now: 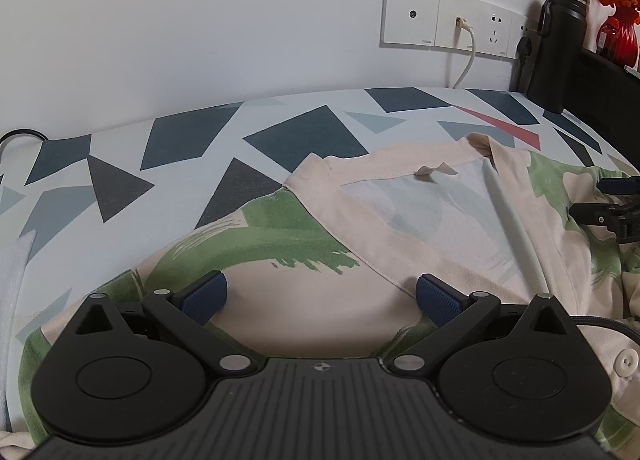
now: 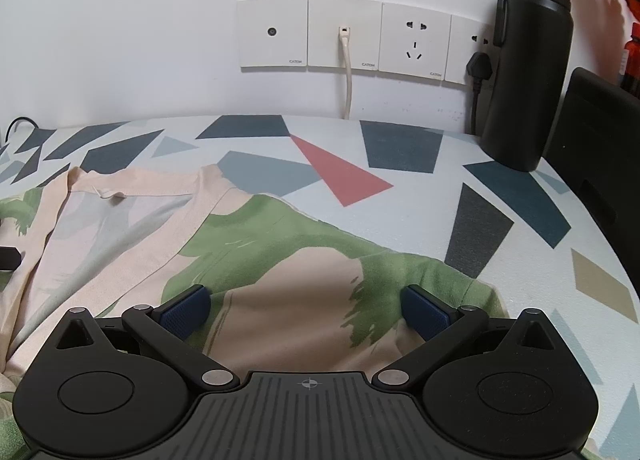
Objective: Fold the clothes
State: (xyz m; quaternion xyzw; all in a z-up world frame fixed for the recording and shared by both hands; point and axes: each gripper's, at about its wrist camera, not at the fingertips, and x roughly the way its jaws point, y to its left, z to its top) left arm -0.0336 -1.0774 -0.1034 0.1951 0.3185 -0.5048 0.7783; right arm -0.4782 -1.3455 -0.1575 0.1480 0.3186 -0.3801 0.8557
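Observation:
A beige shirt with green brush-stroke print [image 1: 280, 244] lies spread face up on the patterned tablecloth, collar [image 1: 400, 168] toward the wall and its front placket open. My left gripper [image 1: 320, 296] hovers open over the shirt's left shoulder area, blue pads wide apart with nothing between them. In the right wrist view the same shirt [image 2: 288, 260] fills the lower left, its right sleeve edge [image 2: 472, 284] by the right pad. My right gripper [image 2: 306, 310] is open above that shoulder, holding nothing. The right gripper's black tip [image 1: 608, 212] shows at the far right of the left wrist view.
A black flask [image 2: 528, 60] stands at the back right by wall sockets [image 2: 360, 36] with a white cable [image 2: 347, 72] and a black plug. A red vase with orange flowers [image 1: 616, 0] stands behind it. A dark box [image 2: 600, 148] borders the right edge. The tablecloth [image 2: 520, 220] has geometric shapes.

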